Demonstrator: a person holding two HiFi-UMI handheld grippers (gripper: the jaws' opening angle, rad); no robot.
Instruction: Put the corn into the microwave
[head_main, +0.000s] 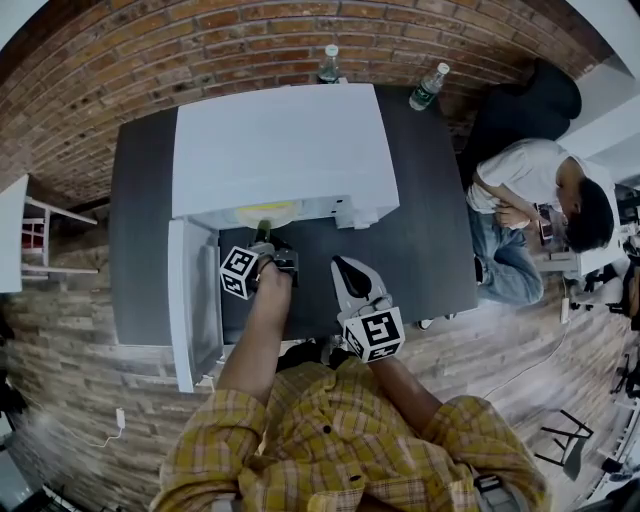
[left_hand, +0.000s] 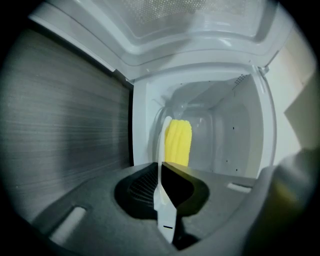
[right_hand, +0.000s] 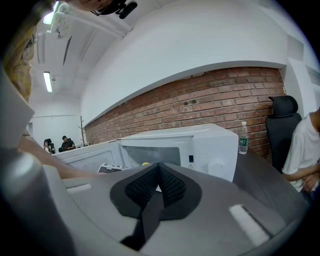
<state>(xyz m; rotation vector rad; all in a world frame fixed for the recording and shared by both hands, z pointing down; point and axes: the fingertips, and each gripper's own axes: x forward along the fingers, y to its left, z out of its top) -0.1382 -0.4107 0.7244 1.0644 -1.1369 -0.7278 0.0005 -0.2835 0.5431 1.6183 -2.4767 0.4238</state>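
The white microwave (head_main: 280, 140) stands on the dark table (head_main: 430, 250) with its door (head_main: 195, 300) swung open to the left. My left gripper (head_main: 265, 235) reaches into the opening and is shut on the thin rim of a white plate (left_hand: 161, 150). A yellow corn cob (left_hand: 178, 142) lies on that plate just beyond the jaws, inside the white cavity (left_hand: 225, 135). In the head view the plate shows as a pale yellow patch (head_main: 266, 213) at the opening. My right gripper (head_main: 350, 275) hangs back over the table in front of the microwave (right_hand: 210, 145), shut and holding nothing.
Two water bottles (head_main: 329, 63) (head_main: 428, 87) stand at the table's far edge. A seated person (head_main: 530, 190) and a black chair (head_main: 530, 105) are at the right of the table. A white chair (head_main: 20, 235) stands at the left.
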